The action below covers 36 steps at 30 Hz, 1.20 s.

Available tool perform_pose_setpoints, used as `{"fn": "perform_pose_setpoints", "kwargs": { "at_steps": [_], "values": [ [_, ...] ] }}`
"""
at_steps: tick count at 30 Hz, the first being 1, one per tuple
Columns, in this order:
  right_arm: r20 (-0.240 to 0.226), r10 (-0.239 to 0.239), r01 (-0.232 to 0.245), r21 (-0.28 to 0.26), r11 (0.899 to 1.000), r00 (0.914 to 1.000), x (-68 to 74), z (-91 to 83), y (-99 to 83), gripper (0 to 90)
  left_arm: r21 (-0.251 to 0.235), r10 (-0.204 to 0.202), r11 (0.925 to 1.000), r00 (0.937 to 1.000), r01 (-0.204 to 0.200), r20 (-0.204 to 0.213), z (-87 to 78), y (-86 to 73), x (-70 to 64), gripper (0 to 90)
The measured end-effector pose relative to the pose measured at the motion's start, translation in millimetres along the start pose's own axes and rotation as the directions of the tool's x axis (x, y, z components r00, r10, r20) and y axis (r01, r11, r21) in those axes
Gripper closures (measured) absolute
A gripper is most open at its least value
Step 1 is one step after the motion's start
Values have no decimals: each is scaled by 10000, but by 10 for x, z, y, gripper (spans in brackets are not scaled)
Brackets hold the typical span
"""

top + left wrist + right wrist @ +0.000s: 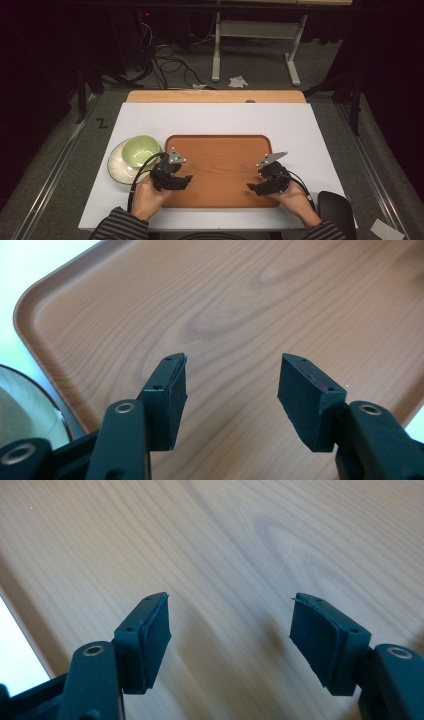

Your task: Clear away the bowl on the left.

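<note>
A brown wooden tray (220, 150) lies on the white table, near its front edge. My left gripper (186, 179) hovers over the tray's front left part, open and pointing right, with nothing between its jaws. In the left gripper view the gripper (231, 385) hangs over bare tray wood (240, 310). My right gripper (251, 187) is over the tray's front right part, open and pointing left. The right gripper view shows that gripper (230, 630) above the wood grain (235, 545), empty. A pale green bowl (140, 150) sits on a cream plate (116, 165) left of the tray.
The white table top (215, 117) has a wooden strip (215, 96) along its far edge. A dark rounded object (334, 207) sits at the front right corner. Beyond the table are cables (170, 65) and a white desk frame (255, 45) on the floor.
</note>
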State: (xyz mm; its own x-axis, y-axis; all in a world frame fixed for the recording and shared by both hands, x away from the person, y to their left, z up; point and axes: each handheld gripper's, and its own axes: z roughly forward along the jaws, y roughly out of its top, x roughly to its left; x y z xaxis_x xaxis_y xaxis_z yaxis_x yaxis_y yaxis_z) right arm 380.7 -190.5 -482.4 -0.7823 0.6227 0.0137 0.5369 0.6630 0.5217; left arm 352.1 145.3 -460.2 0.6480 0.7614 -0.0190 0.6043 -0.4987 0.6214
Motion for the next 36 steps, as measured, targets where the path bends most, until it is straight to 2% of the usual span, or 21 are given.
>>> {"fn": "perform_pose_setpoints", "kwargs": {
  "at_steps": [15, 21, 24, 30, 36],
  "values": [
    [-34, 51, -50, 29, 10000, 10000, 7, 7, 1, 338, -80, -55, 10000, 10000, 56, 56, -20, -2, 11, 447],
    [-37, -98, 98, 42, 9999, 9999, 1, 7, -2, 338, -172, -136, 9998, 9999, 138, 104, -43, -4, 21, 443],
    [-70, -65, 65, 84, 9999, 10000, -1, 12, -2, 338, -299, -241, 9992, 9995, 246, 198, -69, 1, 33, 437],
    [-55, -93, 94, 83, 9999, 9999, 1, 13, 0, 338, -587, -141, 9982, 9999, 144, 41, -164, 8, 16, 423],
    [-77, -48, 49, 72, 10000, 10000, -2, 13, -1, 338, -831, -350, 9960, 9994, 343, -79, -238, 7, 64, 420]
  ]
}}
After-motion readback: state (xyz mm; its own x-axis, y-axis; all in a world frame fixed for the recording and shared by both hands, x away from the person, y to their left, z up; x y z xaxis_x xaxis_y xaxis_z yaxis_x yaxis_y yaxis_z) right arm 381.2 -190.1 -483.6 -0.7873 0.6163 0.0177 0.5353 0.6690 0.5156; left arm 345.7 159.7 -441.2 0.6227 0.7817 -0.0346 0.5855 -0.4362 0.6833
